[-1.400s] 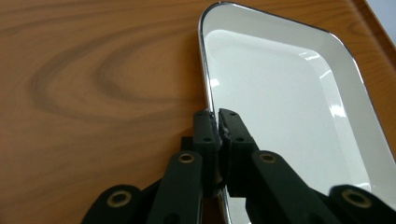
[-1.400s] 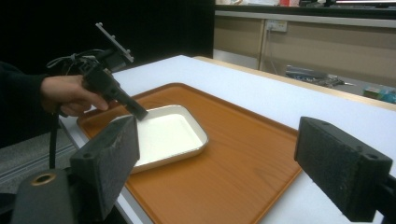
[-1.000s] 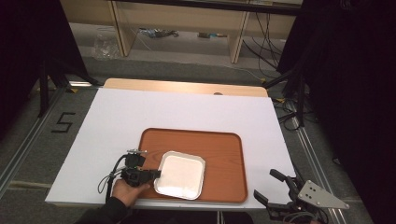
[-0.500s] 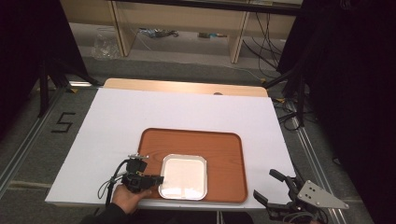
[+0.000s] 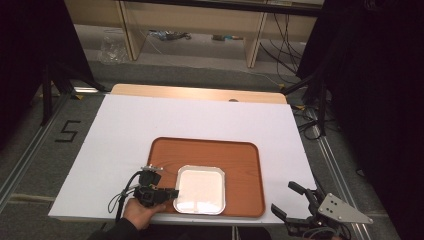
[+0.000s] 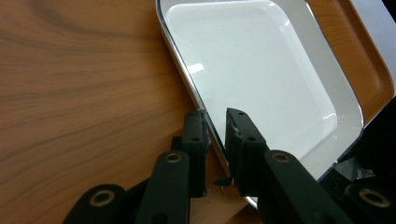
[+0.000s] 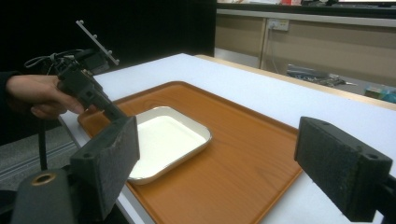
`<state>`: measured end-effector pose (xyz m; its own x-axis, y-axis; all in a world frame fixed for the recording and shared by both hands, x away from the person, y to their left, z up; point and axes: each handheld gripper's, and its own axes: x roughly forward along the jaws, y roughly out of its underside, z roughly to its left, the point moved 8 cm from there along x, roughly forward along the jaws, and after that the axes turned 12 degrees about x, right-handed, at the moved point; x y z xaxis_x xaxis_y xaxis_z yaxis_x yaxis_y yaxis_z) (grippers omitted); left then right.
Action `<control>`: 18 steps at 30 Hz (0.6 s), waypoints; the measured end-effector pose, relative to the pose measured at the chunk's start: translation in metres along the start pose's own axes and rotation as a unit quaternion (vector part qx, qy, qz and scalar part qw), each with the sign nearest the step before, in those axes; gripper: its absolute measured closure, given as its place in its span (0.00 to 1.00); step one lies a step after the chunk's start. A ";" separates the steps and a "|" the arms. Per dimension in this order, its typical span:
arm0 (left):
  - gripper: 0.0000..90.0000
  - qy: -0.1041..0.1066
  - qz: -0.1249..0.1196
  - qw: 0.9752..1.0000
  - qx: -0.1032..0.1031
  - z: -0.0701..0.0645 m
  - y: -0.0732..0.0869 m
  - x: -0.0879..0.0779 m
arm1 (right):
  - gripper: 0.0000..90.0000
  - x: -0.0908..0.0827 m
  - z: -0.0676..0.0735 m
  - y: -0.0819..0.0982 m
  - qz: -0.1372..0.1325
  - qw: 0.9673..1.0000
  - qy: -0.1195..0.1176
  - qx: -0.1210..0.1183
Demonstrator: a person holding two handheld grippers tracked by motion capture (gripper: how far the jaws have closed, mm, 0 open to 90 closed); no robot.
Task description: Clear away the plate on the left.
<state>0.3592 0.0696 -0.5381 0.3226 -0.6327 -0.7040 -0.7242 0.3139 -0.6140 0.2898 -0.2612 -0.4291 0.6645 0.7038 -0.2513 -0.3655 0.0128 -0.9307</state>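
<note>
White square dish: lies in the near left part of a brown wooden tray on the white counter. Left hand-held gripper: its own view shows the jaws pinching the dish's left rim, one jaw inside, one outside; from the high view this grip is too small to make out. Left hand: wrapped low around the handle, forearm cut off at the frame edge. Right hand-held gripper: jaws spread wide, just off the counter's near right corner, its hand unseen.
</note>
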 end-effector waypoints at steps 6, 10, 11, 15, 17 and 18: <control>0.85 0.003 -0.002 1.000 0.001 0.000 0.000 0.000 | 0.17 0.001 0.001 0.000 -0.003 1.000 -0.007 0.001; 0.78 0.011 -0.017 1.000 0.002 -0.001 -0.004 -0.006 | 0.17 0.000 0.000 -0.001 -0.003 1.000 -0.004 -0.002; 0.76 0.019 -0.021 1.000 0.004 -0.001 -0.005 -0.008 | 0.17 0.000 0.000 -0.001 -0.003 1.000 -0.004 -0.001; 0.74 0.018 -0.039 0.999 0.001 0.000 -0.007 -0.014 | 0.17 0.000 0.000 0.000 -0.001 1.000 -0.005 -0.002; 0.69 0.014 -0.043 0.999 -0.007 0.002 -0.007 -0.015 | 0.17 -0.001 -0.001 0.000 0.009 1.000 -0.007 -0.008; 0.67 0.017 -0.043 0.999 -0.006 0.002 -0.007 -0.016 | 0.17 0.000 -0.001 -0.001 0.003 1.000 -0.010 -0.017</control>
<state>0.3606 0.0788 -0.5233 0.3639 -0.6809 -0.6355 -0.7015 0.2485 -0.6679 0.2913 -0.2619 -0.4286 0.6485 0.7181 -0.2526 -0.3471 -0.0165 -0.9377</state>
